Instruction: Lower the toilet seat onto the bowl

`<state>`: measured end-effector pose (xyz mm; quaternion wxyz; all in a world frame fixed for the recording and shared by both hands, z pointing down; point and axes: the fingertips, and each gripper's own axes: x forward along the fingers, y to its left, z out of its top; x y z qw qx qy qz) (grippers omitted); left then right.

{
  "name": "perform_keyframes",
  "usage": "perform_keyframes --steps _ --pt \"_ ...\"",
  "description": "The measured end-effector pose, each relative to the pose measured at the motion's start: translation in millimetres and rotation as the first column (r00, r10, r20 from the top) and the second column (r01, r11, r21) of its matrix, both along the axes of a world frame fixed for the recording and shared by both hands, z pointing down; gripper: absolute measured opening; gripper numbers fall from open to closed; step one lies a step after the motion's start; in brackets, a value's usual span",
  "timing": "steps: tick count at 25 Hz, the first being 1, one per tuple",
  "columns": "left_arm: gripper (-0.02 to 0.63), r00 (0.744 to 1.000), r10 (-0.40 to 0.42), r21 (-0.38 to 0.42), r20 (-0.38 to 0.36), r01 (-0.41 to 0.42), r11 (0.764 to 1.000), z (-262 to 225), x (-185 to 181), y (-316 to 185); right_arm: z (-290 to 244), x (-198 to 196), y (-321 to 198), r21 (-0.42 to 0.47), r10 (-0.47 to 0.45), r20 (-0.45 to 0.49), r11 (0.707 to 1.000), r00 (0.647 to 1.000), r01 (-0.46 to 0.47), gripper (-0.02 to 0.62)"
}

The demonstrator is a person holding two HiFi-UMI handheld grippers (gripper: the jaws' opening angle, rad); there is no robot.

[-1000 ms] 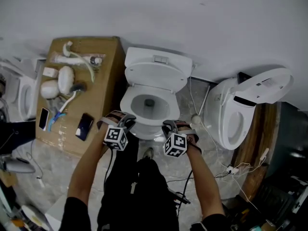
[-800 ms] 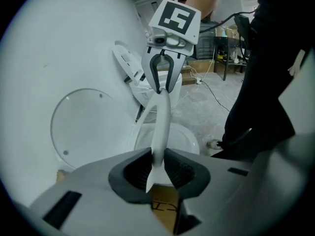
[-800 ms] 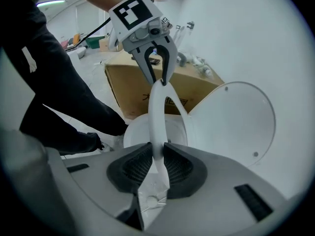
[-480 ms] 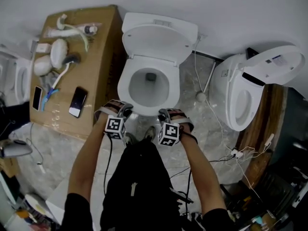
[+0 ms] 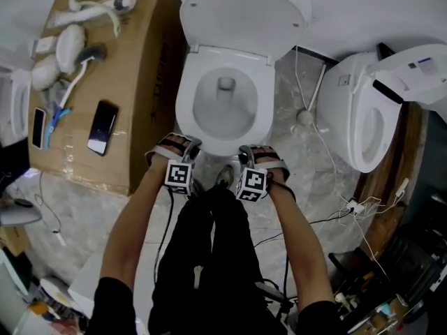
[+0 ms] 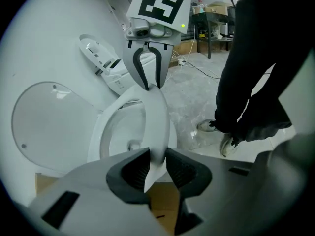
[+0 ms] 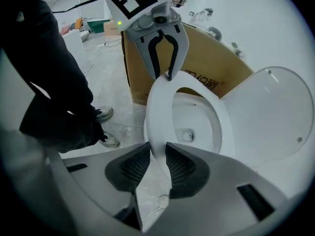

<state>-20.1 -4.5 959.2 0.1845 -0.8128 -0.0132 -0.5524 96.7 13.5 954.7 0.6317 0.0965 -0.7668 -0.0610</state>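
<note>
Pads (image 6: 134,168) on your left gripper (image 6: 157,167) have just been opening, and the front rim of the seat (image 6: 156,114) sits right in the gap, so it reads more like a loose cradle than a clamp. Same deal on your right gripper (image 7: 157,165): jaws have just been opening and are partway apart. The seat rim is between them, not really squeezed as far as I can tell. Both are at the front edge of the seat, side by side, pointing steeply down.

In the head view the seat looks flat on the bowl (image 5: 225,102), ring lined up with the rim, no gap I can make out. The lid (image 5: 244,12) stands up at the back. So I'd say the lowering itself is basically done. What's left is letting go fully and pulling both grippers clear of the front edge without nudging the seat. The lid isn't part of the job, so leave it
</note>
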Motion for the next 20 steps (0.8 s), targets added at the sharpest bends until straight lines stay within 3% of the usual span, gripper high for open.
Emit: perform_keyframes --steps 7,17,20 --pt "0.117 1.000 -0.011 0.002 0.021 0.010 1.000 63 -2 15 61 -3 13 0.008 0.076 -0.003 0.997 0.997 -0.076 0.120" --pt "0.117 1.000 -0.023 -0.035 0.011 0.024 0.999 115 -1 19 112 -6 18 -0.034 0.099 -0.070 0.994 0.993 -0.102 0.111" --pt "0.118 0.997 -0.065 -0.038 0.045 0.067 0.997 128 1 20 118 -15 20 -0.064 0.115 -0.070 0.991 0.991 -0.120 0.044"
